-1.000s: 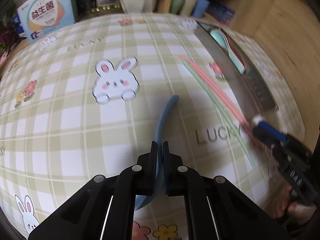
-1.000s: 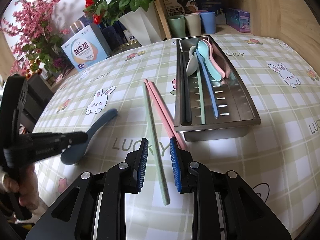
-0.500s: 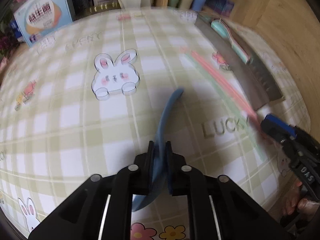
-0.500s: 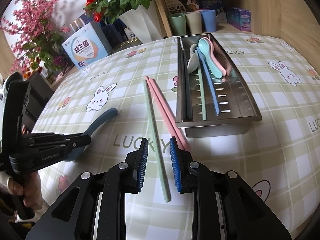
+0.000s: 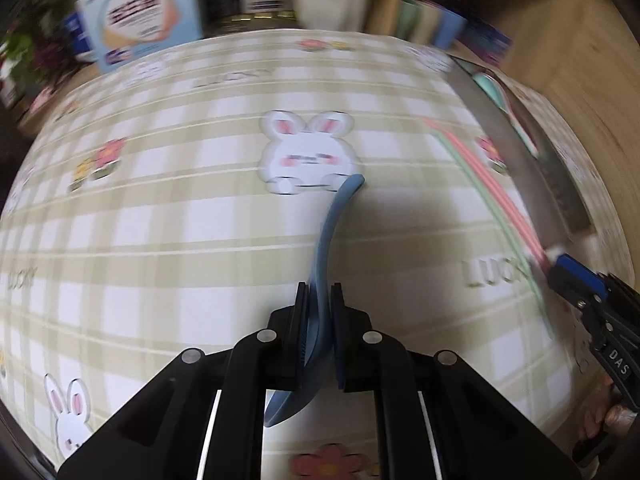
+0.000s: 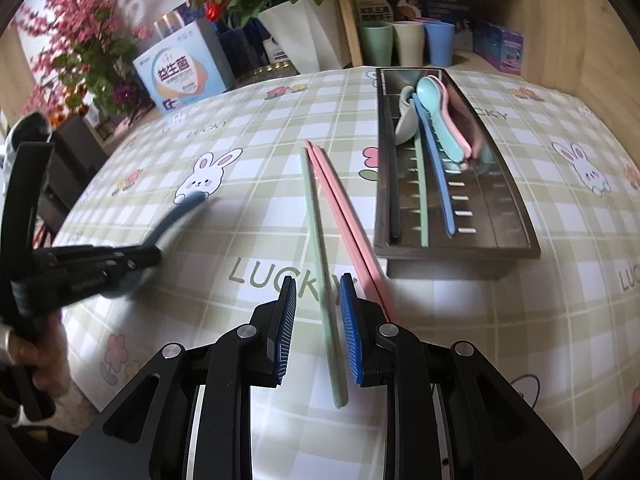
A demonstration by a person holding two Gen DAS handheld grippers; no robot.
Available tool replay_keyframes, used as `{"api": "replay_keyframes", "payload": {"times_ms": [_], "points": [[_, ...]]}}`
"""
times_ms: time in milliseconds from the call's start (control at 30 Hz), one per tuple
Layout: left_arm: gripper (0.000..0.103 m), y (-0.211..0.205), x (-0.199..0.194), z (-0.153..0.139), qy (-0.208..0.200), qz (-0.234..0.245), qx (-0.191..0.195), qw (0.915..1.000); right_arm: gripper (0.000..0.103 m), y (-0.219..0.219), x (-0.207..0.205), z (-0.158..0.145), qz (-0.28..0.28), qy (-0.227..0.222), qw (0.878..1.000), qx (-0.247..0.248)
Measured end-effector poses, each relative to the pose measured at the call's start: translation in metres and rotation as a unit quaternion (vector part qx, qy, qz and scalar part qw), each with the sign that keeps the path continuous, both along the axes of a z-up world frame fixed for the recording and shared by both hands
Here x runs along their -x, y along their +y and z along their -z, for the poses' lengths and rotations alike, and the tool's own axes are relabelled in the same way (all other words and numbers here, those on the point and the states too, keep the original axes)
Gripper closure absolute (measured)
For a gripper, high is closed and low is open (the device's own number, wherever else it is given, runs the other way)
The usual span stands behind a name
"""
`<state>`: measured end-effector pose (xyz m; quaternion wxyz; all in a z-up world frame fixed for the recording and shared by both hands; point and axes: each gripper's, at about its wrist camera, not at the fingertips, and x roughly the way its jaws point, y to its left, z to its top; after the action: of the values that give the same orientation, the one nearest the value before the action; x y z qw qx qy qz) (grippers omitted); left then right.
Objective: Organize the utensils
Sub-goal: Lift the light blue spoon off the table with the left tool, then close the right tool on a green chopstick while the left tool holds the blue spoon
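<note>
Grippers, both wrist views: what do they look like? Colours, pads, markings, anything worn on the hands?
Both are matte black plastic, with slotted linkage arms joined by round silver pins. The right gripper has bright blue ribbed pads on its fingers; the left gripper has darker blue ribbed pads. White letters "DAS" show on the right gripper's body in the left wrist view. No sleeve or glove is visible on the hand holding the left gripper.

Soft, even daylight; the left wrist view is motion-blurred, both views bulge and darken toward the edges.
</note>
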<state>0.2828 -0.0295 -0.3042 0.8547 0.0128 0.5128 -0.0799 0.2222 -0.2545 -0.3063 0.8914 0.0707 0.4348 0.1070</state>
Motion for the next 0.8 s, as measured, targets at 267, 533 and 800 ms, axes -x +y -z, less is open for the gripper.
{"api": "replay_keyframes", "payload": {"times_ms": [267,533,800], "points": [[0.091,0.047,0.003,0.002,-0.013,-0.047,-0.003,0.9988,0.081,0.019,-0.026,0.006,-0.029,0.009,0.999,0.041],[0.091,0.049,0.005,0.004,-0.026,-0.039,0.005,0.9989,0.083,0.039,-0.051,0.010,-0.026,0.019,0.995,0.093],[0.091,0.054,0.007,0.005,-0.029,-0.038,0.022,0.9986,0.083,0.049,-0.055,0.013,-0.011,0.027,0.991,0.133]]}}
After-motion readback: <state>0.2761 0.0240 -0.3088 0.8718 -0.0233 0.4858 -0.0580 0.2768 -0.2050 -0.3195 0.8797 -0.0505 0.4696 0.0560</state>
